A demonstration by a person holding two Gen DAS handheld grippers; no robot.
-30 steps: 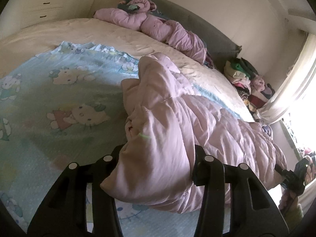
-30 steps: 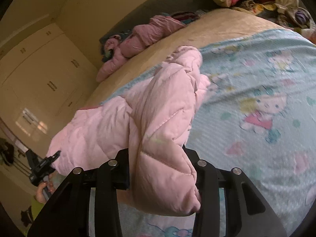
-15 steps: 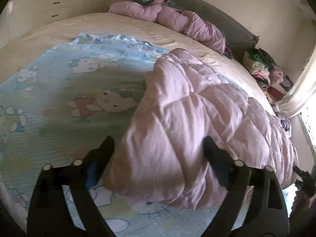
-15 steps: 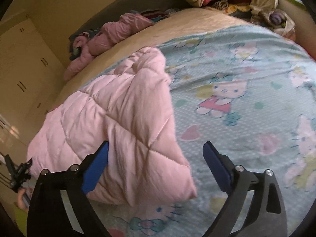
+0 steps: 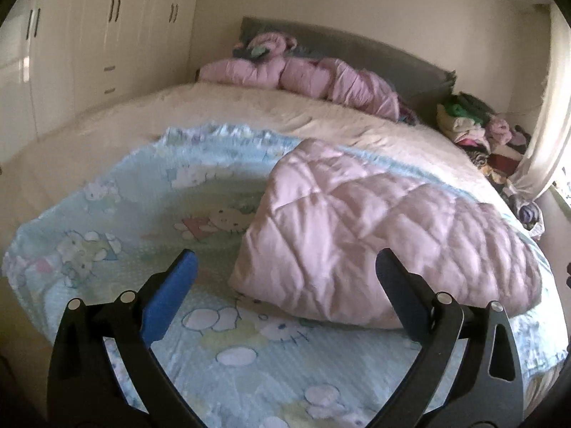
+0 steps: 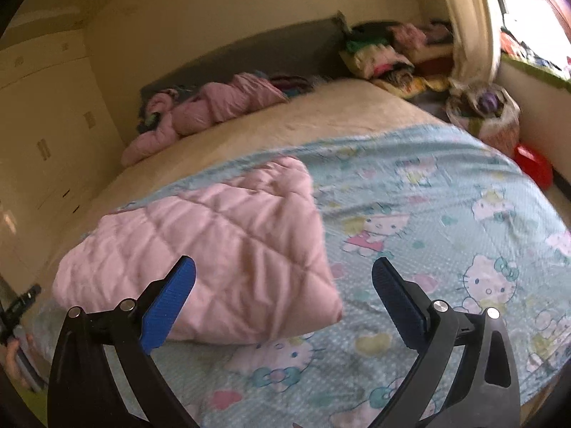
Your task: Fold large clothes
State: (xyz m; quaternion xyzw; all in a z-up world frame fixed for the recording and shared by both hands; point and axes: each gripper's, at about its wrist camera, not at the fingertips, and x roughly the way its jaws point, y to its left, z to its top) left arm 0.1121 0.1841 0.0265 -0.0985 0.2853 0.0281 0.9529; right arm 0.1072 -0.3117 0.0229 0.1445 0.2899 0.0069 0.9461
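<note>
A: Start at the left. What is the left gripper (image 5: pixel 285 274) doing?

B: Its fingers (image 5: pixel 171 296) are spread wide and hold nothing. It hangs above the near edge of the bed (image 5: pixel 228 114), over the blue cartoon-print sheet (image 5: pixel 117 221).

A: And the thing being folded?

B: The pink quilted garment (image 5: pixel 374 242) lies on that sheet as a thick, puffy fold, just beyond the left gripper and a little to its right. One corner points up the bed toward the headboard (image 5: pixel 357 50).

A: What could go wrong there?

B: I'd judge the padding is springy. With nothing pressing on it, the upper layer may lift or creep open, and the edges look none too square already.

A: Then the right side?

B: The right gripper (image 6: pixel 283 278) is likewise gaping and empty, with the garment's near corner (image 6: pixel 321 306) between and just ahead of its fingers (image 6: pixel 167 303).

A: Risk on that side?

B: A pinch at that corner could catch only the top layer and peel the fold apart. A deep grab might also snag the sheet beneath and drag it. The fabric looks slippery, so a shallow grip may slide off.
</note>
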